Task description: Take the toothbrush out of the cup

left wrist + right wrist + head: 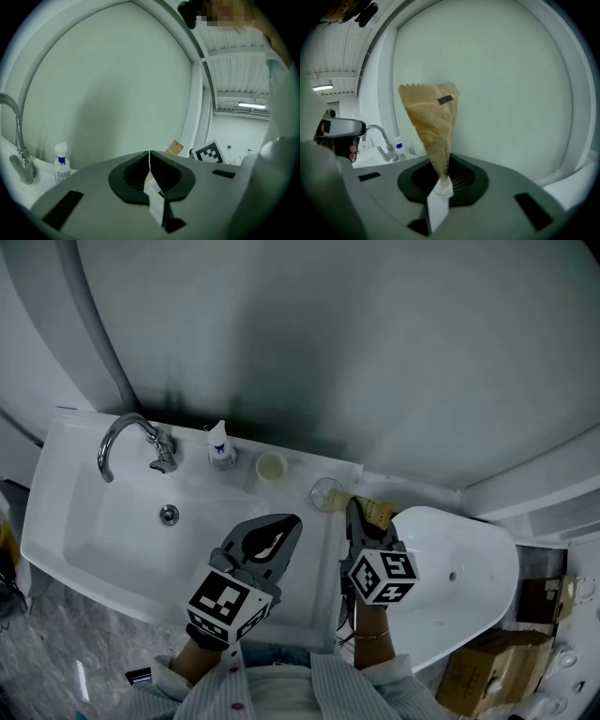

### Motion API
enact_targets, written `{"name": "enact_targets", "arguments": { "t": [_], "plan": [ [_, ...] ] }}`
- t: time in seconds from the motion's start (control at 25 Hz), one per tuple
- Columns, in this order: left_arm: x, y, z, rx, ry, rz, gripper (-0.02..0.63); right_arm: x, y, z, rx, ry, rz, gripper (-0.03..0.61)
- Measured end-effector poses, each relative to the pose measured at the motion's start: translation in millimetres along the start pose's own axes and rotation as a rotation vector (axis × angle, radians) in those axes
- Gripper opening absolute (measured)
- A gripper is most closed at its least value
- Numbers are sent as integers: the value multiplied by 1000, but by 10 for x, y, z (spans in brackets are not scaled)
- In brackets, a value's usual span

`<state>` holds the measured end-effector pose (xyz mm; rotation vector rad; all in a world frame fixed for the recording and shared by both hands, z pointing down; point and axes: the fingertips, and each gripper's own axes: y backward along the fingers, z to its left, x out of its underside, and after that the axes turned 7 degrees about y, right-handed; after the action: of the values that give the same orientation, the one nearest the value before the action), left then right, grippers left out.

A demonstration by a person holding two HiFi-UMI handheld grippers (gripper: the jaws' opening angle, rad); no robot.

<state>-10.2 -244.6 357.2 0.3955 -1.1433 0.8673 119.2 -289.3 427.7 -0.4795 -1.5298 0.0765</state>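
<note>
Right now you are clamping your right gripper (pixel 443 177) on the lower end of the toothbrush (pixel 430 115) in its tan paper wrapper, and the wrapper is standing upright above the jaws. From the head view, it is sitting just to the right of the clear cup (pixel 326 493) on the back ledge of the white sink (pixel 56 521), not inside it. You are holding your left gripper (pixel 149 161) over the basin with its jaws pressed together on nothing, near the faucet (pixel 127 442) and spray bottle (pixel 221 446).
</note>
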Motion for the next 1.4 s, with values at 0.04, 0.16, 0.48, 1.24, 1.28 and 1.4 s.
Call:
{"name": "enact_targets", "arguments": {
  "t": [0.04,0.16,0.48,1.24,1.28,1.4],
  "plan": [
    [-18,15,-25,2,-4,-6,21,-39,34,-2,2,-1,-10,46],
    [-58,74,-104,7,-16,-22,21,-127,148,11,6,-5,-38,46],
    [-144,248,-254,18,-43,-52,21,-230,389,151,-8,-18,-78,46],
    [-118,612,-603,53,-86,-58,21,-350,1031,630,-107,-81,-159,44],
    [-108,625,-621,55,-86,-58,21,-348,1065,654,-111,-82,-160,44],
    [-68,658,-671,63,-87,-54,21,-329,1152,730,-126,-80,-160,44]
  ]
}}
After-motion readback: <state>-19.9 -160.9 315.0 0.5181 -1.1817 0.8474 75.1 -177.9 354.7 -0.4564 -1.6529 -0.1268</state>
